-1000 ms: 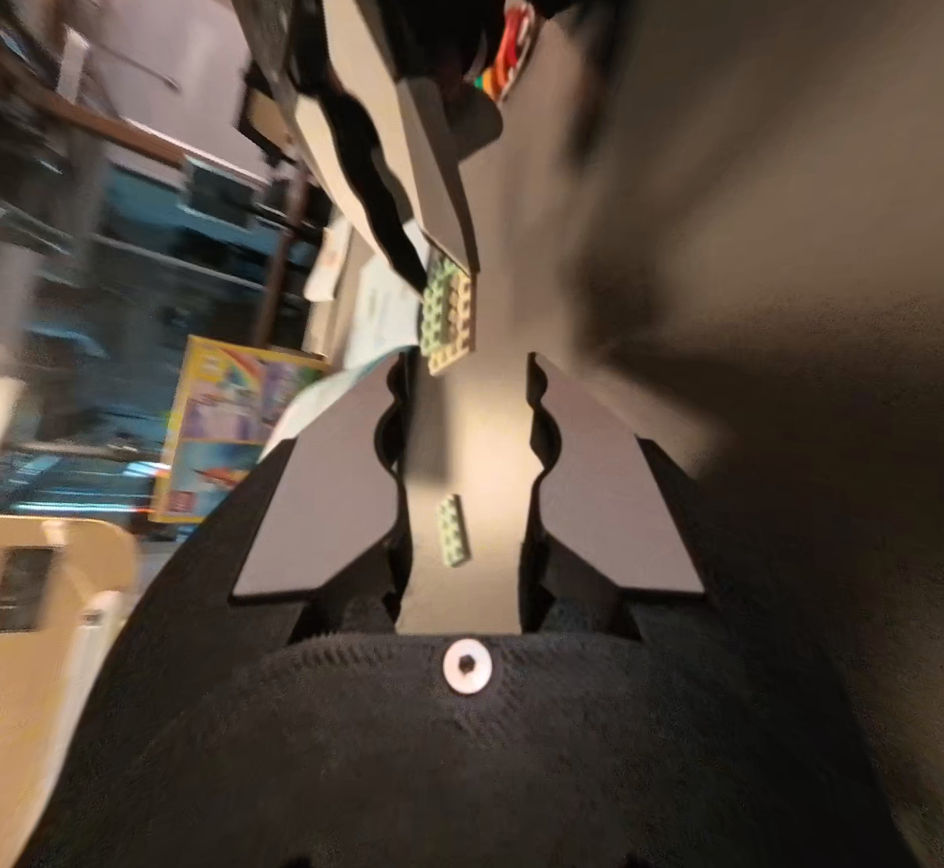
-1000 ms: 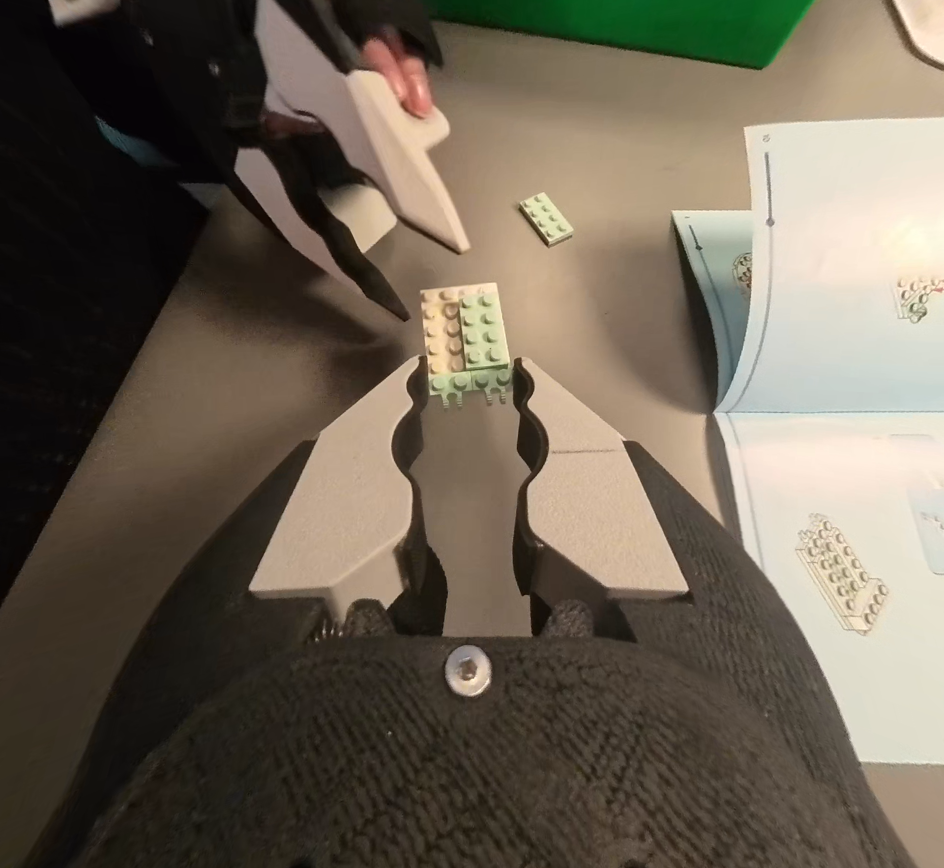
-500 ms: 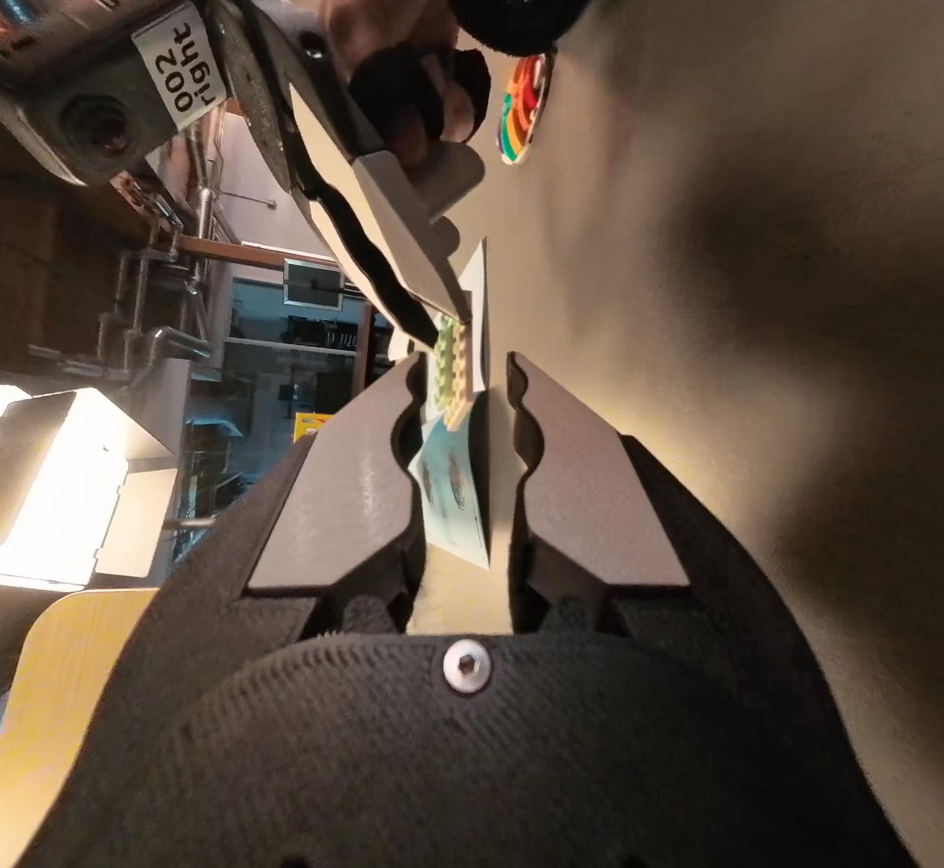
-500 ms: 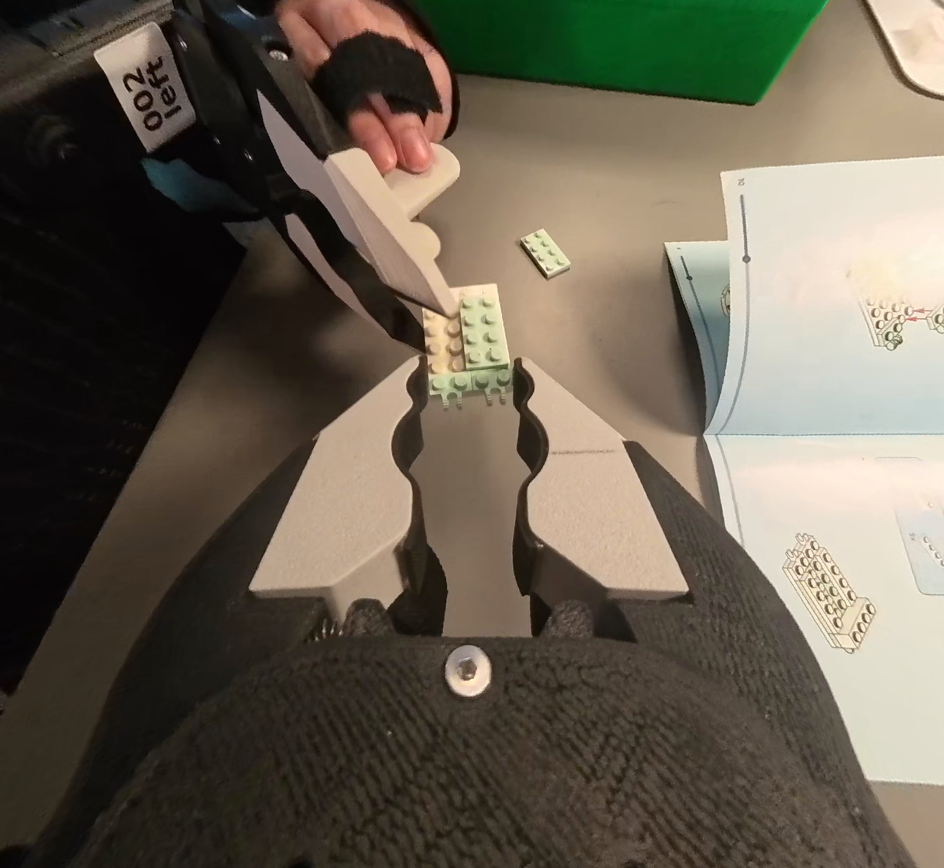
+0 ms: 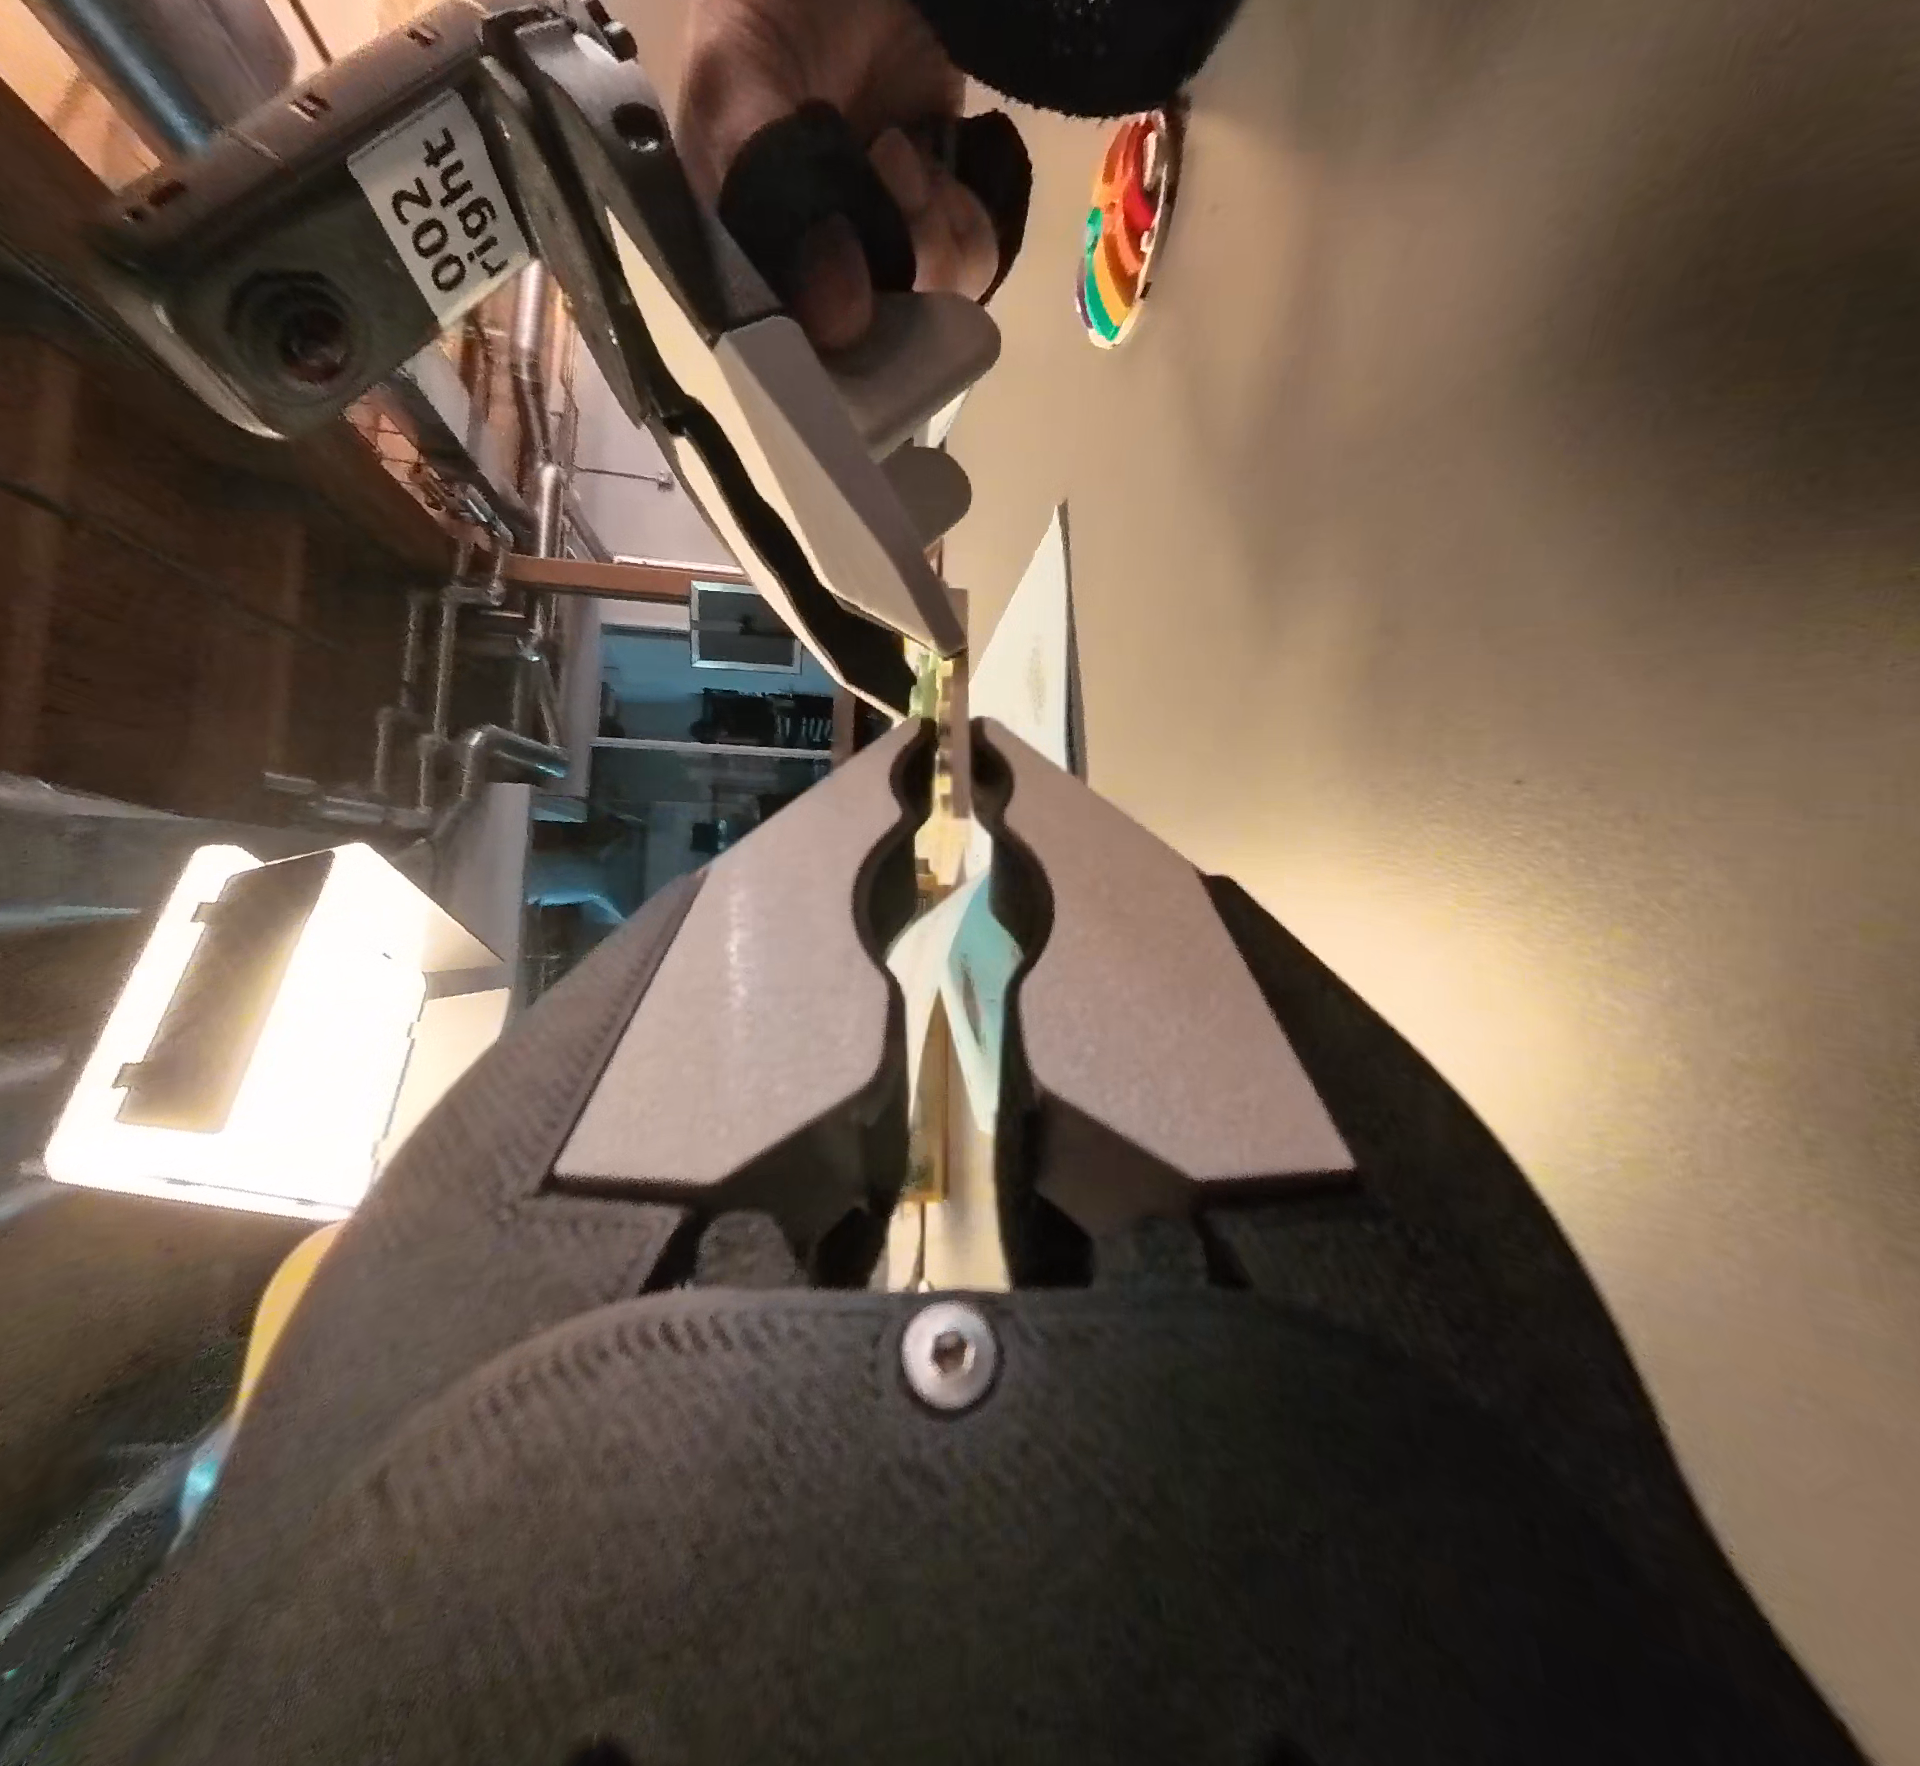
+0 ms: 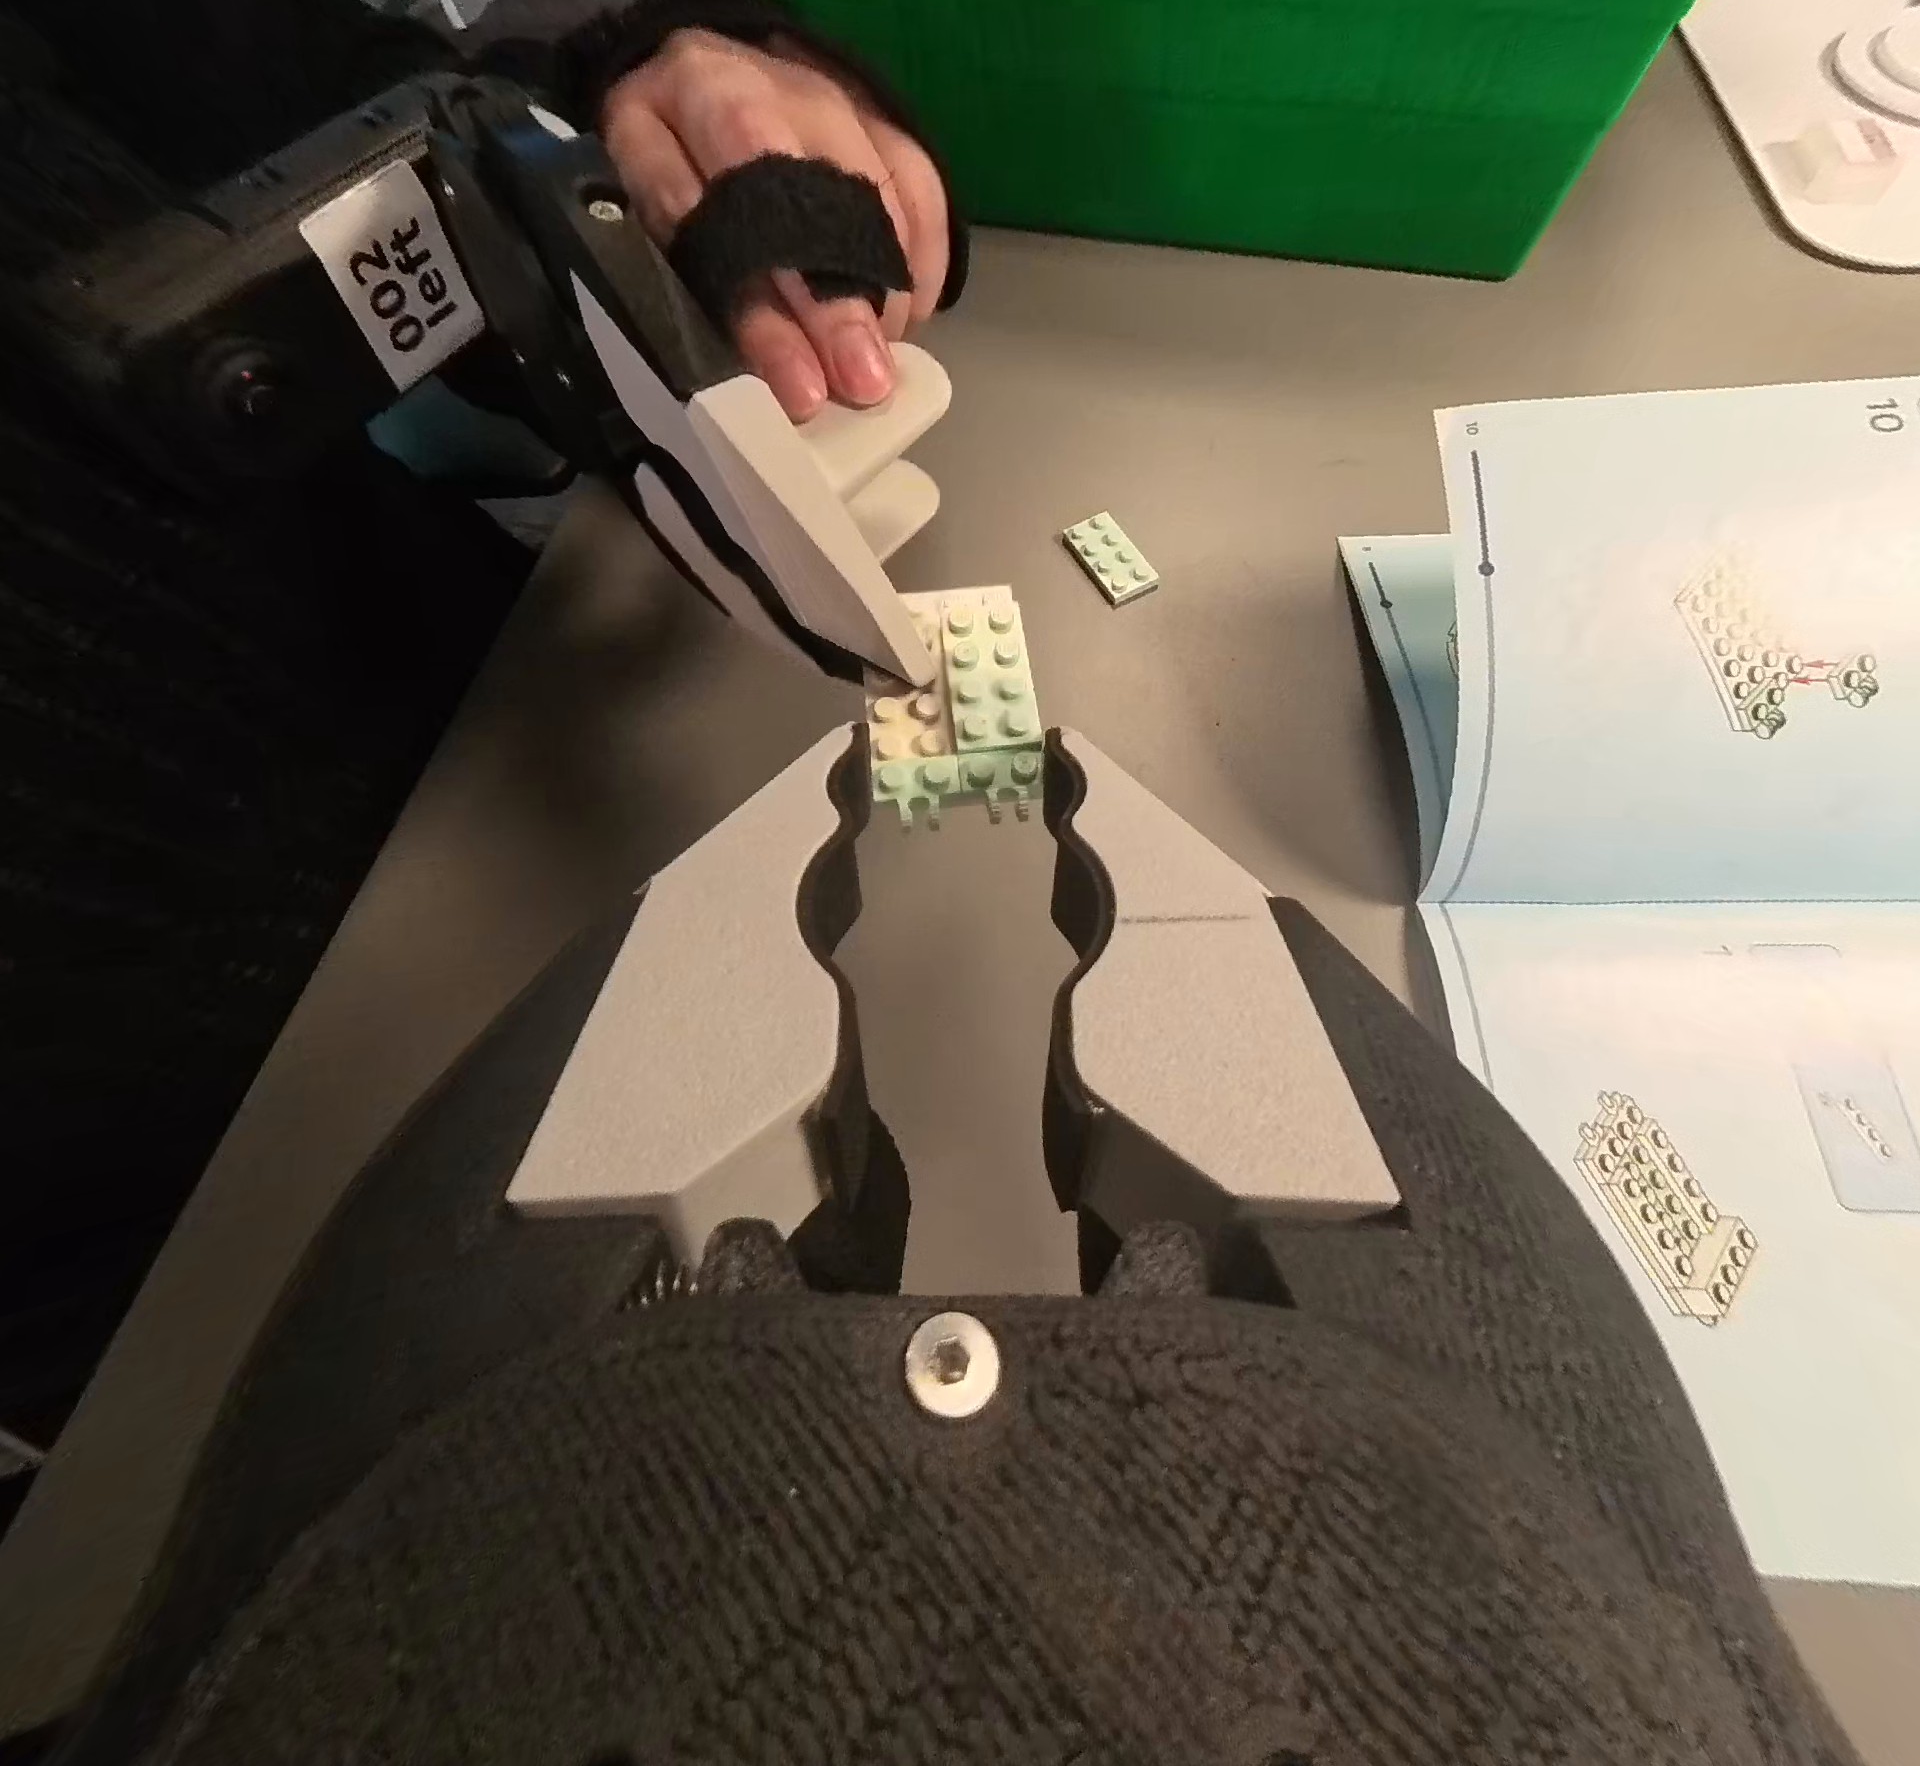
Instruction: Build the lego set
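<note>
Grey matte surface point(image 6: 1195, 428) carried the tan-and-mint lego assembly point(image 6: 951, 708), clamped at its near end between the right tool point(image 6: 951, 750) tips. The left tool point(image 5: 948, 748) was closed on the assembly's thin edge from the side. A loose mint plate point(image 6: 1110, 558) lay just beyond, near an open instruction booklet point(image 6: 1662, 781) and a green bin point(image 6: 1247, 54). Shelving and a lit lamp point(image 5: 239, 1020) showed behind.

Pale mint-green & cream studded lego assembly point(image 6: 951, 698) between grey fingertips point(image 6: 831, 781). Beyond them: loose mint plate point(image 6: 1110, 557), bright green bin point(image 6: 1195, 54). Right of fingers: light-blue instruction booklet point(image 6: 1662, 781). Grey table point(image 6: 1195, 428); black fabric gripper bodies.
</note>
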`<state>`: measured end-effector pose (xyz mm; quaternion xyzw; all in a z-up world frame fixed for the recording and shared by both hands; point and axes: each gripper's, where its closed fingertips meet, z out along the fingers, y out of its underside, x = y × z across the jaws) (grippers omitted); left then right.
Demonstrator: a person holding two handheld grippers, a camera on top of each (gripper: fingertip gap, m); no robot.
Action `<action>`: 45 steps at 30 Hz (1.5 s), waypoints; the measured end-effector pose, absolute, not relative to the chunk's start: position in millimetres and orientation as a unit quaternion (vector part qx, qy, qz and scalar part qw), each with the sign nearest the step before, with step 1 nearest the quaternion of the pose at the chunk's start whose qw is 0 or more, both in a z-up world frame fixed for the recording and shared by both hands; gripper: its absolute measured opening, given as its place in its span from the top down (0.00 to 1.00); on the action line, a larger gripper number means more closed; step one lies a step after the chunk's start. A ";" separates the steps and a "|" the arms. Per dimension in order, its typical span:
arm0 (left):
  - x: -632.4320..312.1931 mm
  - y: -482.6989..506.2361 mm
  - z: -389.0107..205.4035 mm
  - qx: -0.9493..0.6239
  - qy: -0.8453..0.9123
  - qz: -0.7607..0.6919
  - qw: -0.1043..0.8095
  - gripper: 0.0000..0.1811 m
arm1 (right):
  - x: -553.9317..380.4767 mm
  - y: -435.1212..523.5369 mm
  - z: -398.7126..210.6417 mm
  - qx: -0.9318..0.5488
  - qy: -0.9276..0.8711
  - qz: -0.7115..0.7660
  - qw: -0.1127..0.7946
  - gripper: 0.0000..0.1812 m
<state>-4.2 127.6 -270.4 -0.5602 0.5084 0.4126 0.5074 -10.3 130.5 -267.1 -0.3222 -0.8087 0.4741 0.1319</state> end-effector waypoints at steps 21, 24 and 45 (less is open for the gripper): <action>-5.9 132.3 -265.2 -0.574 0.498 0.411 0.504 0.98 | -36.4 133.0 -273.2 -0.081 -0.814 0.085 0.568 0.89; -7.1 131.7 -264.9 -0.577 0.496 0.409 0.503 0.97 | -37.9 134.1 -271.5 -0.062 -0.806 0.057 0.586 0.93; -9.7 116.5 -285.5 -0.683 0.399 0.241 0.562 0.90 | -34.4 114.7 -304.3 -0.117 -0.841 0.171 0.500 0.95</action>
